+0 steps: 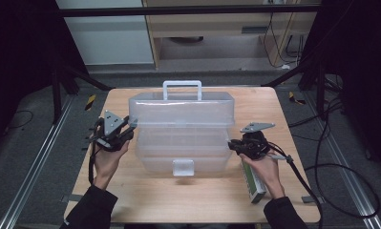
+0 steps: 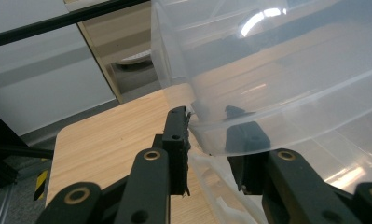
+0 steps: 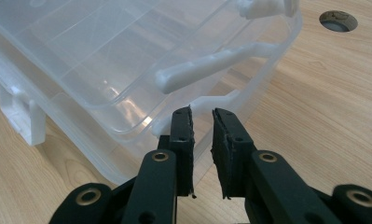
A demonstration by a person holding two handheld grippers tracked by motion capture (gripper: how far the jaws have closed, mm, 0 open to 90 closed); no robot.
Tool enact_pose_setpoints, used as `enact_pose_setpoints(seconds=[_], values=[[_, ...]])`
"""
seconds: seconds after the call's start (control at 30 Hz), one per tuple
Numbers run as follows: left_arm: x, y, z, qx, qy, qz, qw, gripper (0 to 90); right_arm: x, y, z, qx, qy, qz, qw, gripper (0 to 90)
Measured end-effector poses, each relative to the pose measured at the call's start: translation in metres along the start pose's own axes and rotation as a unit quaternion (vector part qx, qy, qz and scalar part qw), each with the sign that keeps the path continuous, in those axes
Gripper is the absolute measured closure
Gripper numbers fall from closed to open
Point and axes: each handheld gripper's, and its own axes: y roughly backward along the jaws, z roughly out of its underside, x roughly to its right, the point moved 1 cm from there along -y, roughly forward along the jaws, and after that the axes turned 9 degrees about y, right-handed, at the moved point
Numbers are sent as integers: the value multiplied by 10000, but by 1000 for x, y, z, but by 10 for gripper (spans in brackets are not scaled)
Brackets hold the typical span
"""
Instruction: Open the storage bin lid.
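Note:
A clear plastic toolbox (image 1: 183,129) with a white handle (image 1: 182,85) stands mid-table. My left gripper (image 1: 130,126) is at its left end. In the left gripper view the left gripper (image 2: 207,119) straddles the curved rim of the box's upper part (image 2: 267,84): one finger (image 2: 178,140) is outside, the other shows through the plastic, and whether the pads press is unclear. My right gripper (image 1: 232,144) is at the box's right end. In the right gripper view the right gripper (image 3: 202,112) has its jaws a narrow gap apart, tips just under a white side arm (image 3: 207,65), nothing between the pads.
A green and white carton (image 1: 256,187) lies under the person's right hand near the table's front right. The box's front latch (image 1: 183,167) faces the person. A round hole (image 3: 338,21) sits in the wooden tabletop (image 1: 202,195). Cables trail off the right edge.

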Motion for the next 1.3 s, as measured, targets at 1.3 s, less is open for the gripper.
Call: enact_pose_setpoints(seconds=[1.3], values=[[-13, -22, -37, 77, 166, -163, 9997, 775, -1, 0, -1, -69, -194, 39, 9998, 785]])
